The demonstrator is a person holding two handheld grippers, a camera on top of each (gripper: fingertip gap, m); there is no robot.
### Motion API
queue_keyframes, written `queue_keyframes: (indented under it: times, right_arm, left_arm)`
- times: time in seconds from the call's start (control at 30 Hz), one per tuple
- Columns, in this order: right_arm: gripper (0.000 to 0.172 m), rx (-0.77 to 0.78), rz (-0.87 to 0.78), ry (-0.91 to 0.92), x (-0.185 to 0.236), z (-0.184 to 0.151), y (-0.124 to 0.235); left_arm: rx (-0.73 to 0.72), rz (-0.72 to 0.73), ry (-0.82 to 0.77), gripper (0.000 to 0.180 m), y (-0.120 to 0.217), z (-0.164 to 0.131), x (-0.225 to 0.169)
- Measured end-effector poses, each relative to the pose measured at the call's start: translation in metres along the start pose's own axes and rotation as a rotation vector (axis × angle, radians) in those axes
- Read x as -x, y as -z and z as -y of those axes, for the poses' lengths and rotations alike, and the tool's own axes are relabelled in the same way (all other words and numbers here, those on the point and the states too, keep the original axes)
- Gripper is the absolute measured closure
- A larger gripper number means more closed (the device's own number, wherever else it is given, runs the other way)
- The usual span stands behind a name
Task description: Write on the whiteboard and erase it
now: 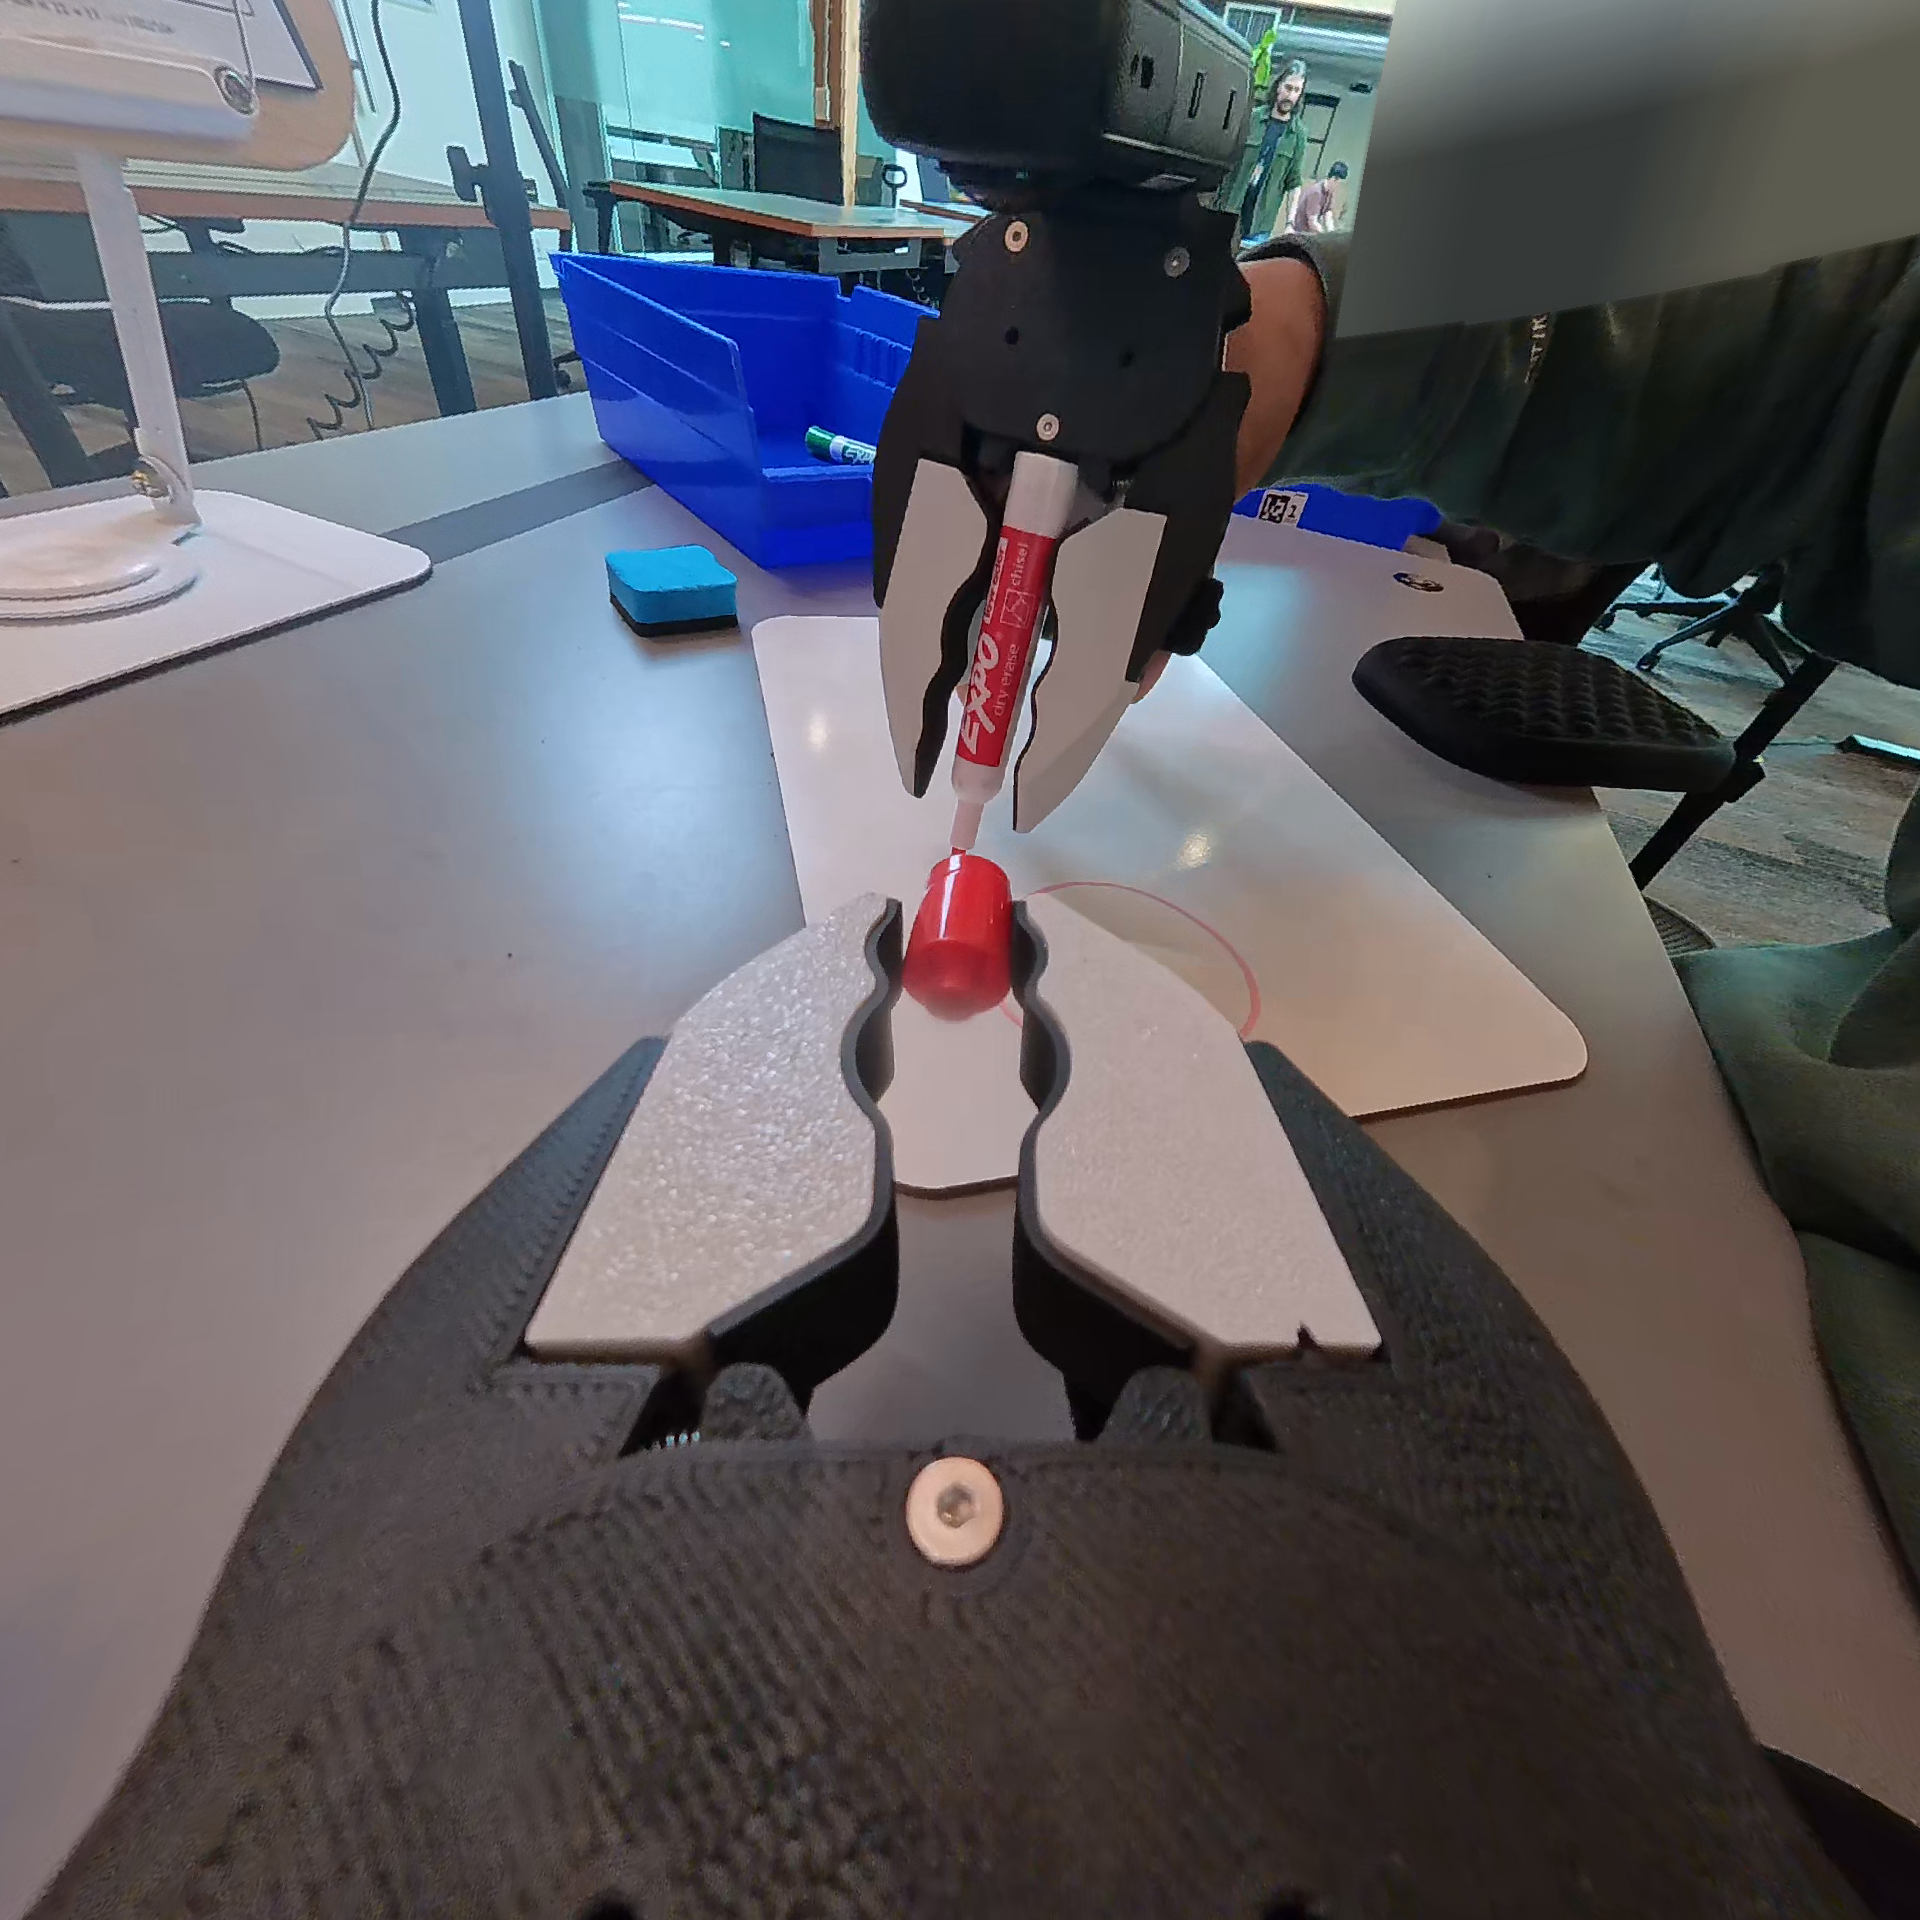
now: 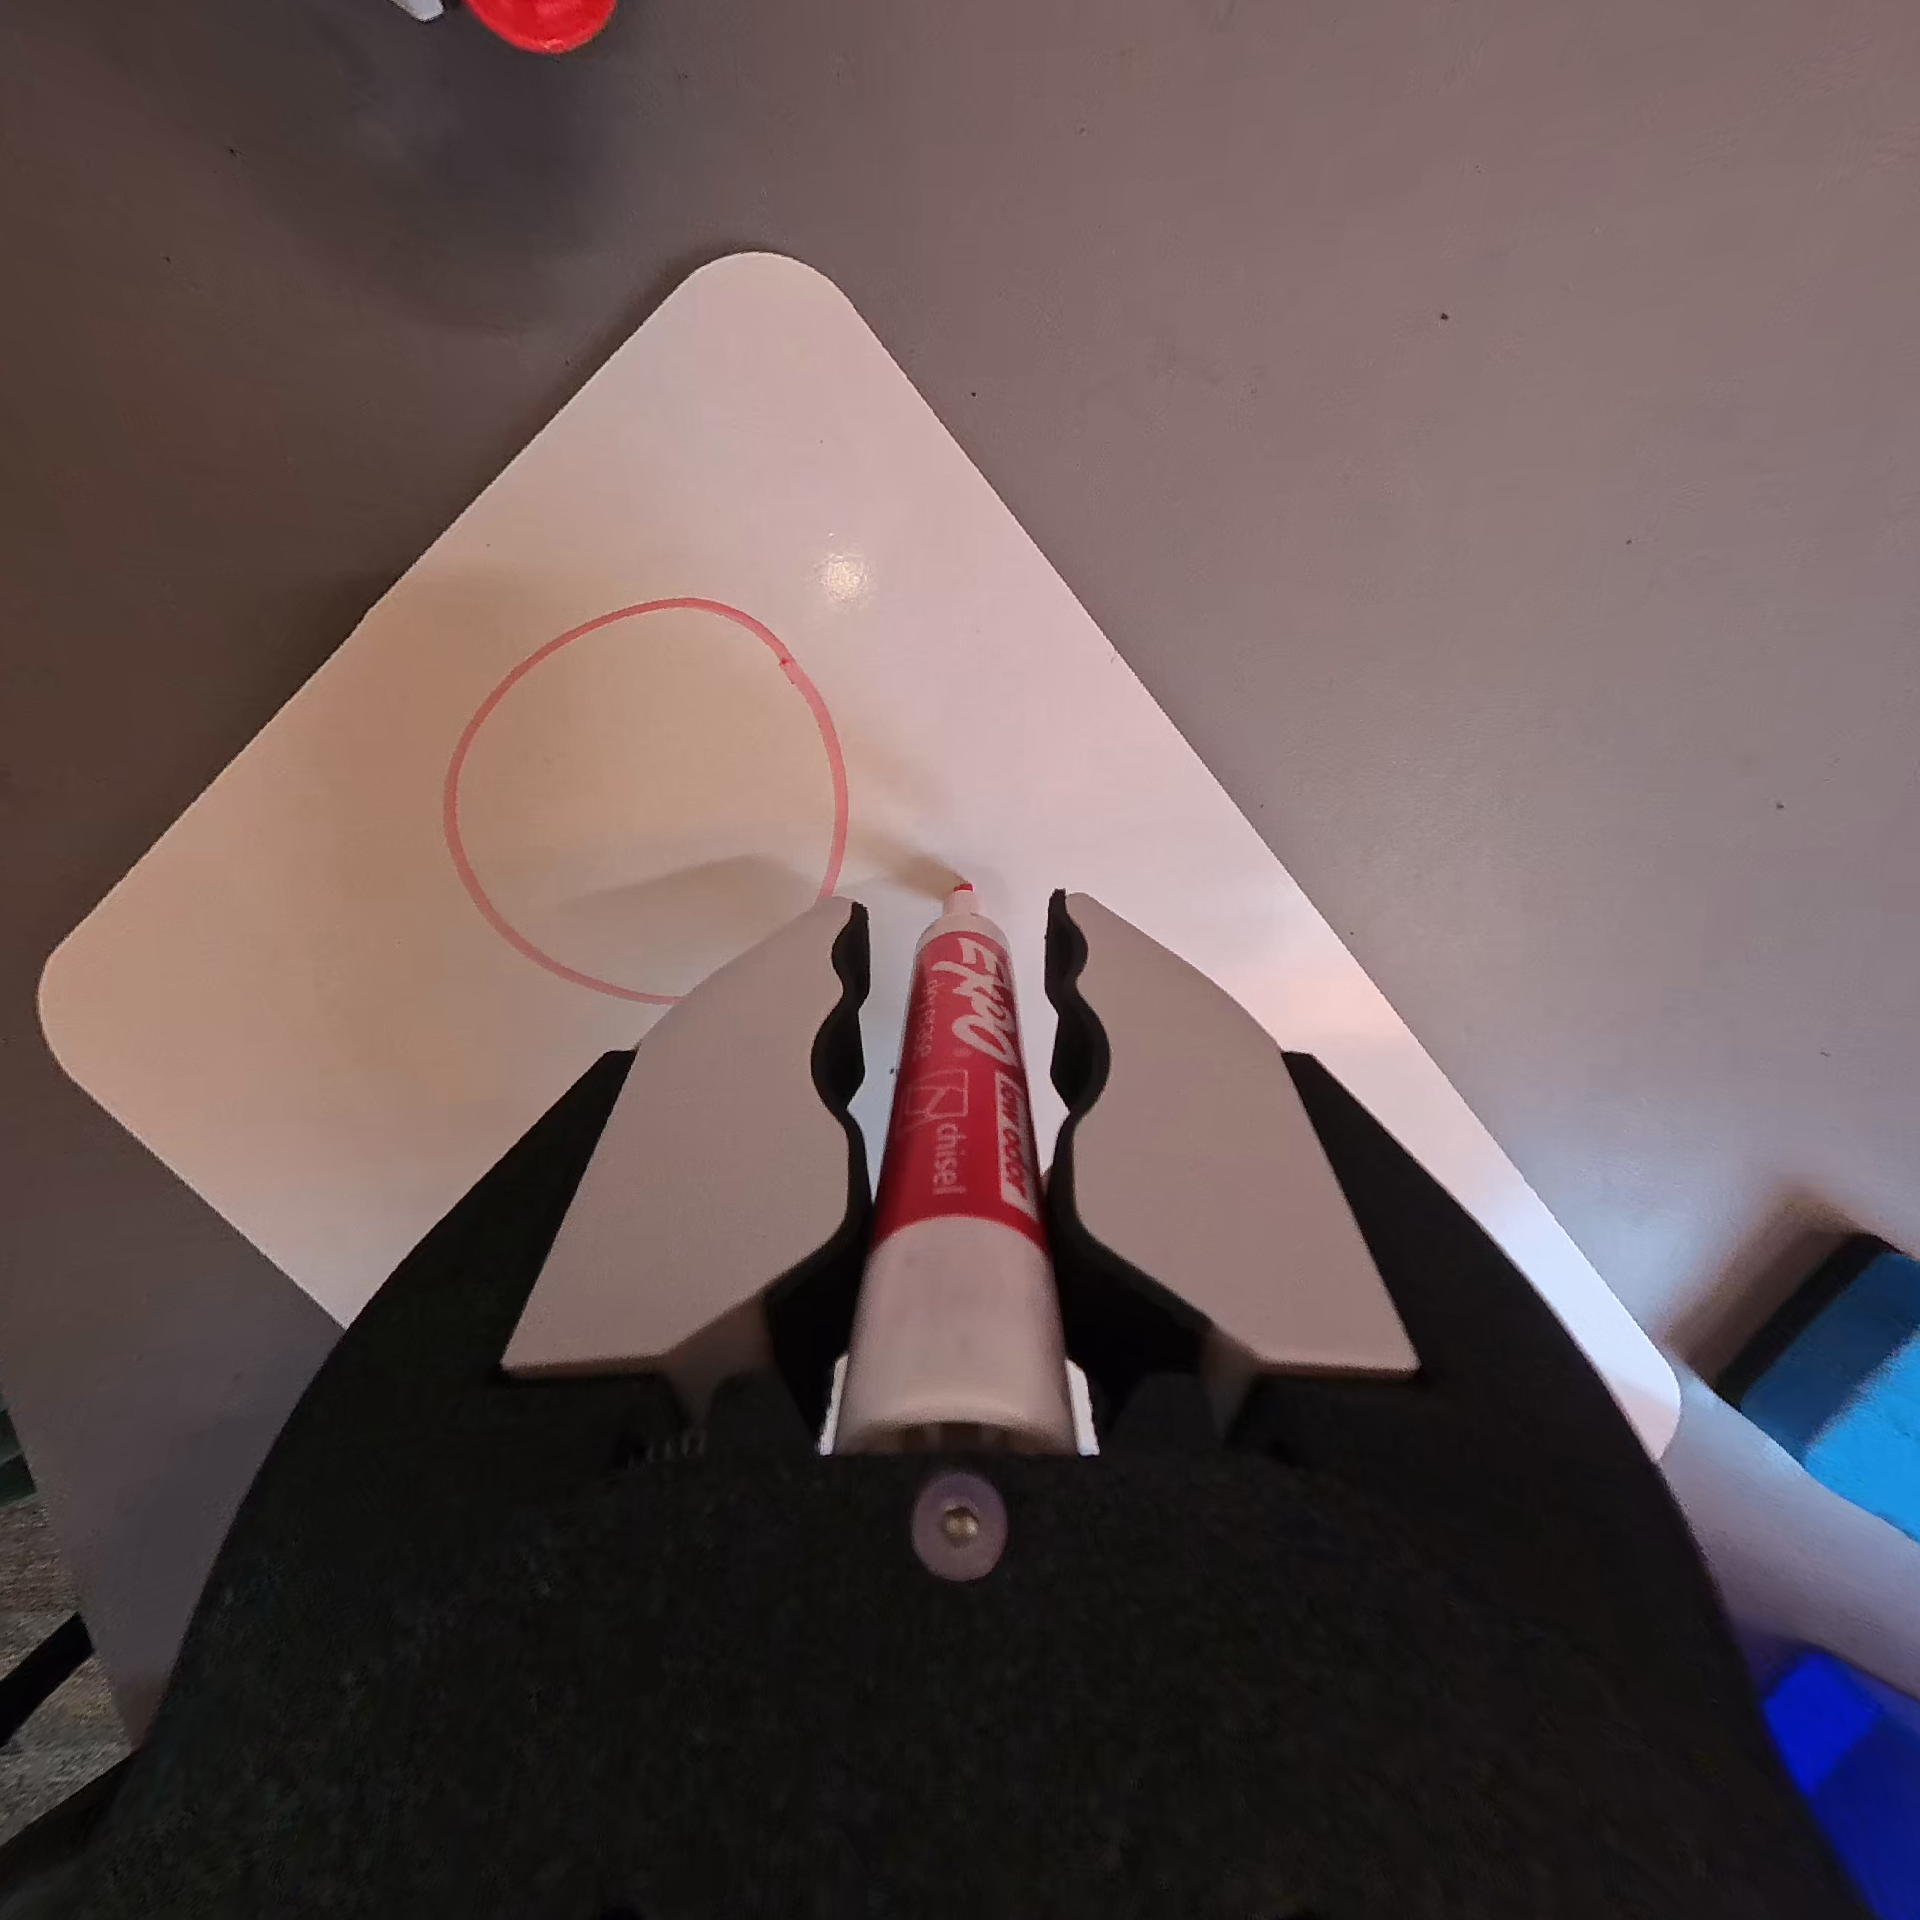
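My left gripper (image 1: 956,925) is shut on a red marker cap (image 1: 956,951), pinched between its fingertips above the near part of the whiteboard (image 1: 1299,831). My right gripper (image 2: 954,912) is shut on an uncapped red marker (image 2: 961,1101), gripped deep between the pads with the tip pointing down at the whiteboard (image 2: 987,520). The tip is just beside a red circle (image 2: 454,790) drawn on the board. I cannot tell whether the tip touches the board. In the left wrist view the right gripper (image 1: 977,800) and its marker (image 1: 997,644) hang just beyond the cap.
A blue and black eraser (image 1: 672,587) lies on the grey table left of the board. A blue bin (image 1: 707,416) behind it holds a green marker (image 1: 840,447). A white stand (image 1: 125,416) is at far left. A black chair armrest (image 1: 1538,707) and a person's sleeve are at right. One gripper's finger ends stand about 12 cm off the other's.
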State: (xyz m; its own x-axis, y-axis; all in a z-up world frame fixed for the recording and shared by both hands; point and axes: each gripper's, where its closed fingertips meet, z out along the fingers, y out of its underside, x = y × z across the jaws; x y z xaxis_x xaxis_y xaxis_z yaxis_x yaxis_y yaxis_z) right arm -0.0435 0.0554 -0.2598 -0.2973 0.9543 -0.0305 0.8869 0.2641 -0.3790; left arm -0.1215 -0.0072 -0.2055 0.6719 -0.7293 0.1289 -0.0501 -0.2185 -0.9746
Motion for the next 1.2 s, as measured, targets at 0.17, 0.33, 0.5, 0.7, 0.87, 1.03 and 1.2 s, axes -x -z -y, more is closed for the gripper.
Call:
queue_keyframes:
  times: [0.17,0.33,0.5,0.7,0.87,1.03,1.2]
  right_arm:
    - [0.138,0.007,-0.002,-0.003,0.001,-0.002,0.000]
    - [0.138,0.019,0.019,-0.015,0.012,-0.011,0.003]
    - [0.138,0.037,0.047,-0.033,0.032,-0.028,0.010]
    - [0.138,0.062,0.064,-0.035,0.052,-0.043,0.016]
    - [0.138,0.055,0.054,-0.038,0.050,-0.045,0.016]
    - [0.138,0.074,0.015,-0.071,0.033,-0.058,0.022]
    - [0.138,0.094,-0.035,-0.135,0.012,-0.082,0.032]
  left_arm:
    - [0.005,-0.003,0.003,0.160,-0.001,-0.001,0.000]
    - [0.007,-0.004,0.003,0.160,-0.001,-0.001,0.000]
    - [0.010,-0.004,0.006,0.161,-0.001,-0.002,0.000]
    - [0.021,-0.015,0.011,0.161,-0.002,-0.004,-0.003]
    - [0.027,-0.015,0.008,0.161,-0.003,-0.005,-0.003]
    - [0.027,-0.015,0.014,0.161,-0.003,-0.005,-0.002]
    - [0.029,-0.016,0.019,0.161,-0.003,-0.006,-0.002]
